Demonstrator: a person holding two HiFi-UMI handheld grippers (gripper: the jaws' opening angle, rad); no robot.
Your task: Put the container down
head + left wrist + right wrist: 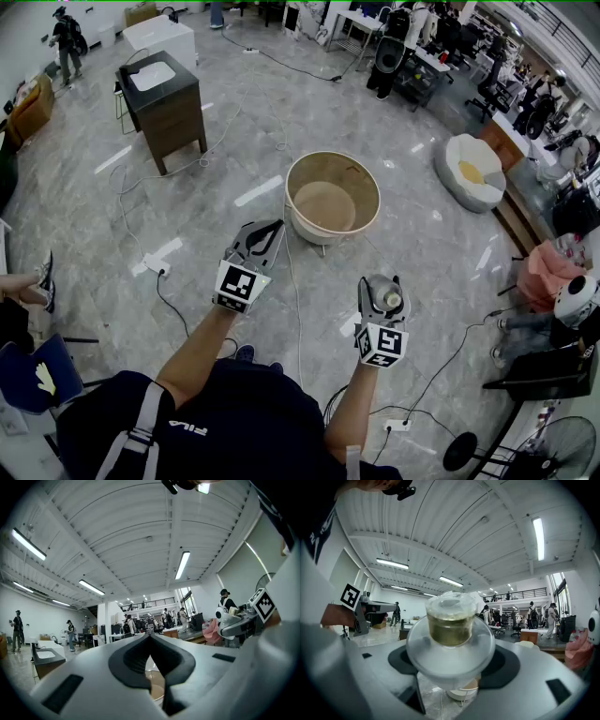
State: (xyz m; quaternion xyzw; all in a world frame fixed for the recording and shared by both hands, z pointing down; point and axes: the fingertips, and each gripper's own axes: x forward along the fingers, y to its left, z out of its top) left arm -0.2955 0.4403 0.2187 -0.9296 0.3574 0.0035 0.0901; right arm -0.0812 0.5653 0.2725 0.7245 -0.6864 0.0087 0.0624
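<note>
My right gripper [382, 284] is shut on a clear plastic container [385, 296] with a lid and a yellow-brown filling, held level in the air. In the right gripper view the container [450, 623] fills the middle and hides the tips of the right gripper [451, 663]. My left gripper [271, 229] is held to its left, shut, with nothing in it. Its jaws meet at the tip of the left gripper [150, 635] in its own view. A round wood-rimmed tub [333, 197] stands on the floor ahead of both grippers, and the same tub [461, 694] shows under the container.
A dark cabinet with a white top [164, 98] stands at the far left, a white beanbag [472, 169] at the far right. Cables and a power strip [155, 266] lie on the marble floor. A pink chair [553, 267] and a fan [561, 452] are at the right. People stand at the back.
</note>
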